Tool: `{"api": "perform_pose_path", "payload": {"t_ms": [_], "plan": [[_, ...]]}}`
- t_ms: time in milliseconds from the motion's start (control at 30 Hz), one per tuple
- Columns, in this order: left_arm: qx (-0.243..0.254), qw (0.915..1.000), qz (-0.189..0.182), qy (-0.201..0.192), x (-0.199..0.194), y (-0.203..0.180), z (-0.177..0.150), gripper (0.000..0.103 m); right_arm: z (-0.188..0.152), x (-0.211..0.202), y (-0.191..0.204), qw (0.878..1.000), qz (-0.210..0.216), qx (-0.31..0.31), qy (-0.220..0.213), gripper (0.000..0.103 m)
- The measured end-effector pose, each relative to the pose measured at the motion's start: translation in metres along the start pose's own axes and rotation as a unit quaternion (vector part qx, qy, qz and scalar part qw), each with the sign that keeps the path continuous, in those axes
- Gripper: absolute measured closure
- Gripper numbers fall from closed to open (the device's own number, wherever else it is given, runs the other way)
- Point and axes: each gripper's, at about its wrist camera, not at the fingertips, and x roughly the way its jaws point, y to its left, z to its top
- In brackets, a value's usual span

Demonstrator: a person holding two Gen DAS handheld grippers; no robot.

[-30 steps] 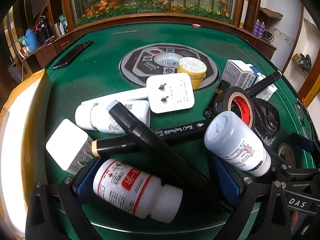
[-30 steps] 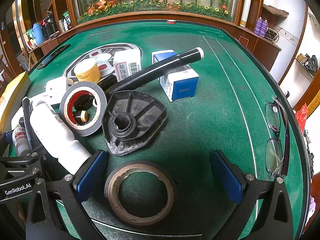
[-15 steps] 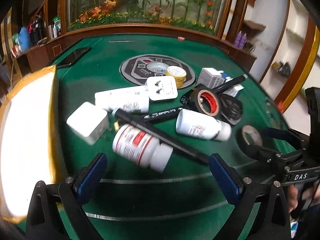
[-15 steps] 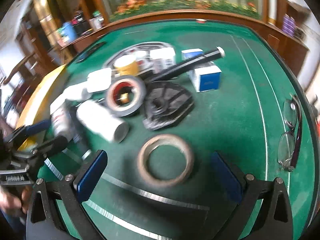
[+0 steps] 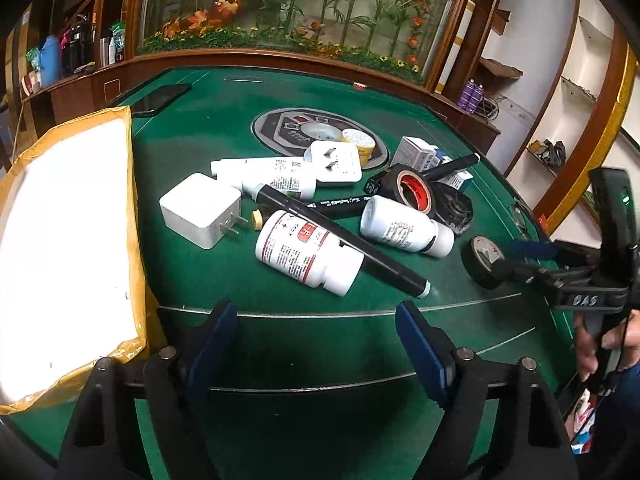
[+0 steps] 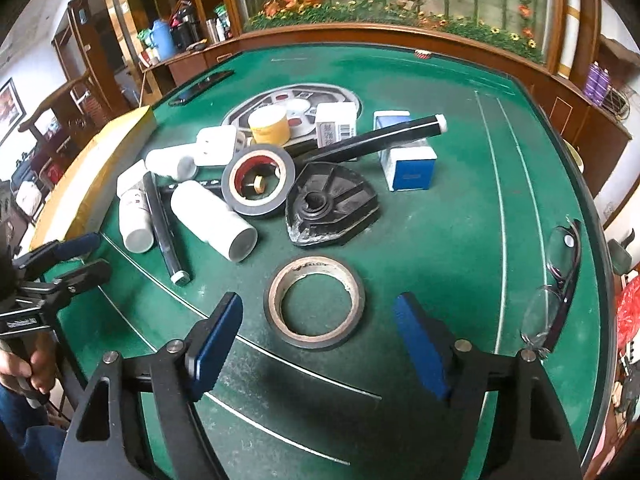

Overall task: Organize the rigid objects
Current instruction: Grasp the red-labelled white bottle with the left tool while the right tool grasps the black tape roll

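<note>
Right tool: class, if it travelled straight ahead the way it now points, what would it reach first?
Most likely the flat tape ring lying just ahead of the open right tool. Beyond it sits the black plastic part. Depth is uncertain in this fisheye view.

Green felt table (image 6: 440,208) w/ bottles, markers, tape rolls (image 6: 316,304), chargers, boxes, glasses (image 6: 554,280).

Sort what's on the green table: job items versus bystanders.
Job items: red-label bottle, white charger, black marker, red-core tape, worn tape roll, blue box.
Bystanders: eyeglasses, phone, yellow-edged box.
</note>
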Motion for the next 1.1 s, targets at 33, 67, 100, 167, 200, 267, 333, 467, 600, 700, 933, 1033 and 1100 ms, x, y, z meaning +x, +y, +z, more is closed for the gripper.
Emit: {"api": "perform_pose_path", "payload": {"t_ms": [33,67,100,167,200,267,333,467,600,700,933,1033,1100], "plan": [[0.001,1.0,-0.001,0.002,0.001,-0.001,0.001,0.019,-0.001,0.003,0.0,1.0,0.002,-0.002,0.006,0.025],[0.001,1.0,0.003,0.005,0.002,0.0,0.002,0.019,0.0,0.007,0.0,1.0,0.0,-0.003,0.011,0.025],[-0.001,0.9999,0.009,0.006,0.004,0.0,0.004,0.019,0.0,0.01,0.0,1.0,-0.002,-0.004,0.013,0.025],[0.0,0.9999,0.011,0.009,0.008,-0.002,0.007,0.019,0.0,0.018,-0.001,1.0,-0.005,-0.004,0.03,0.024],[0.002,0.9998,0.015,0.011,0.01,-0.004,0.01,0.019,0.0,0.021,-0.001,0.999,-0.009,-0.006,0.031,0.025],[0.011,0.9994,0.028,0.016,0.016,-0.009,0.015,0.019,-0.001,0.021,0.001,1.0,-0.004,-0.011,0.026,0.026],[0.02,0.9984,0.048,0.02,0.024,-0.014,0.02,0.019,-0.003,0.02,0.003,1.0,-0.011,-0.02,0.016,0.043],[0.044,0.9954,0.081,0.027,0.036,-0.021,0.029,0.018,-0.008,0.016,0.003,1.0,-0.001,-0.021,0.011,0.045],[0.045,0.9939,0.093,0.039,0.047,-0.012,0.039,0.018,-0.013,0.012,-0.005,1.0,0.015,-0.007,0.004,0.045],[0.056,0.9928,0.095,0.045,0.05,-0.01,0.04,0.024,-0.015,0.011,-0.008,1.0,0.027,0.005,-0.001,0.045],[0.086,0.9923,0.077,0.045,0.037,-0.017,0.027,0.031,-0.016,0.01,-0.008,0.999,0.053,0.012,-0.004,0.045],[0.086,0.9906,0.094,0.048,0.042,-0.016,0.031,0.031,-0.015,0.011,-0.006,0.999,0.053,0.009,-0.003,0.045],[0.09,0.99,0.096,0.051,0.046,-0.018,0.034,0.03,-0.015,0.011,-0.005,0.999,0.054,0.006,-0.002,0.045]]}}
